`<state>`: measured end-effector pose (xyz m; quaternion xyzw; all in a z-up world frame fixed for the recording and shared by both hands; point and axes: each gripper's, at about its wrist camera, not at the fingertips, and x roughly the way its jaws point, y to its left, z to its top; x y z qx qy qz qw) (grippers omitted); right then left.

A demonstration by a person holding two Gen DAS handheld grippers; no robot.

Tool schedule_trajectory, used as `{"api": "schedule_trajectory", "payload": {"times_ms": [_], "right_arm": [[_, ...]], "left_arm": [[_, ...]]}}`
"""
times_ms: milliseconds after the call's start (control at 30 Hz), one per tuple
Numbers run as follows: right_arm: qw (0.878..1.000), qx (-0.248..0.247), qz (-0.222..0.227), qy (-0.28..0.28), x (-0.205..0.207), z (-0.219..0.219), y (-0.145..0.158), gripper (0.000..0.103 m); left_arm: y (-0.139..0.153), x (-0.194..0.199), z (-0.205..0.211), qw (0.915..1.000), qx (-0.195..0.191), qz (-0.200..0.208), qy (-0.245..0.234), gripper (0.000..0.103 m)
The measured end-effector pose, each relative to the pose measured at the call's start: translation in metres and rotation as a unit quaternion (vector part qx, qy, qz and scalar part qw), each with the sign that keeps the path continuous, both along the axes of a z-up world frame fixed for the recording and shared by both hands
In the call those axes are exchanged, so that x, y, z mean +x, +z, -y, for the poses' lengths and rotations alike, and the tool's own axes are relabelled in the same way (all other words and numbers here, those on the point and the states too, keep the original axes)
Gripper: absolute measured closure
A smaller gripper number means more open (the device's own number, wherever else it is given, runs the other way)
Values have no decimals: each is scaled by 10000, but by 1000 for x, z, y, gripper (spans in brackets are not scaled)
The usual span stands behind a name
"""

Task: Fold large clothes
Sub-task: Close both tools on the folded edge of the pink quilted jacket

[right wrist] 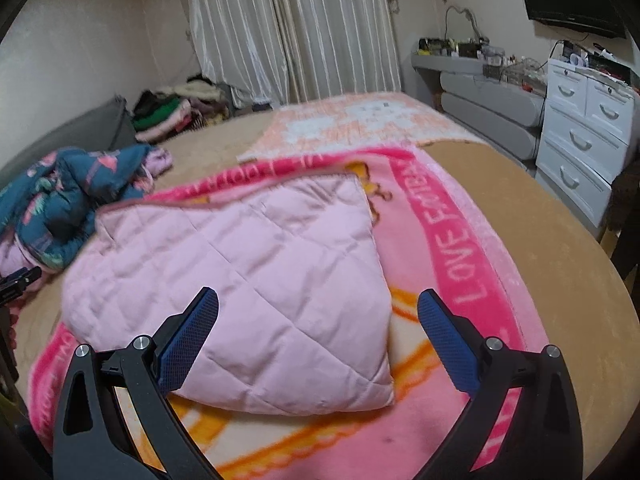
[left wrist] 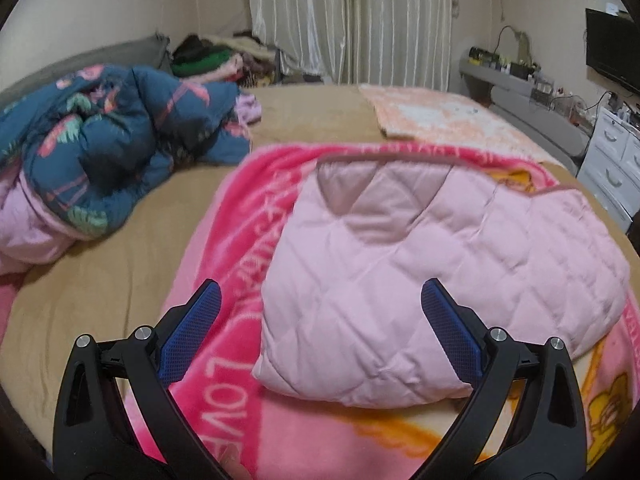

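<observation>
A pale pink quilted garment [left wrist: 432, 272] is seen lying folded on a bright pink blanket [left wrist: 240, 240]. The blanket is spread flat on a big bed with a tan cover [left wrist: 132, 248]. White letters and orange drawings are printed on the blanket. A darker pink trim is seen along the far edge of the garment.

The left tongs [left wrist: 320, 292] are held wide apart above the near left part of the garment. Nothing is held between the blue pads [left wrist: 452, 328]. The right tongs [right wrist: 318, 300] are spread wide too, above the near right corner of the same garment [right wrist: 248, 280]. Nothing is gripped there either. It cannot be told if the pads are touching the cloth.

A blue puffy jacket with pink and green shapes [left wrist: 120, 148] is bunched up on the left side of the bed, well apart from the garment. A peach and white blanket [left wrist: 440, 116] is laid flat at the far end of the bed. A pile of clothes [left wrist: 216, 56] is heaped beyond the bed by the pale curtains [left wrist: 352, 20]. A white chest of drawers [right wrist: 580, 128] is placed to the right of the bed, and a dark screen [left wrist: 612, 48] is hung on the wall above it.
</observation>
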<state>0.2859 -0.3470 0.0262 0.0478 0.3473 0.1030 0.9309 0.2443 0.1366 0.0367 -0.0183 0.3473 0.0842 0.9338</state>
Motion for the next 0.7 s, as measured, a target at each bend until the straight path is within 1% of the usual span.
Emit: {"api": "schedule_trajectory", "payload": {"times_ms": [133,233,333,433,467,500,533,567,600,633,667,700], "right_arm": [[9993,-152,-327,-34,26,-3,-29,4],[9988,-219,-426,-84,39,-2,-45,4],[9986,-204,-488,-84,52,-2,-57,4],[9989,-58,-458,-79,60,0,-62,5],[9990,-14,-440,-91,62,-1,-63,6],[9991,51,-409,-61,65,-1,-62,19],[9992,130,-387,15,68,-3,-62,39],[9993,78,-362,-43,71,-5,-61,43],[9995,54,-316,-66,73,-7,-59,60],[9996,95,-275,-27,77,-9,-57,75],[9997,103,-234,-27,80,-11,-53,78],[9998,117,-167,-3,83,-12,-47,83]], "left_arm": [[-31,17,-19,9993,-215,-286,92,9],[-50,30,-33,9978,-458,-459,165,9],[-61,41,-40,9963,-644,-540,153,9],[-68,52,-41,9950,-843,-539,56,9],[-69,57,-39,9946,-898,-515,17,9],[-70,59,-36,9946,-917,-490,0,11],[-70,63,-34,9945,-952,-428,-45,28],[-70,65,-32,9948,-933,-404,-35,38],[-69,69,-29,9961,-794,-373,66,61],[-67,71,-28,9966,-756,-314,97,81],[-65,73,-28,9966,-774,-278,98,88],[-61,77,-28,9964,-801,-258,106,90]]}}
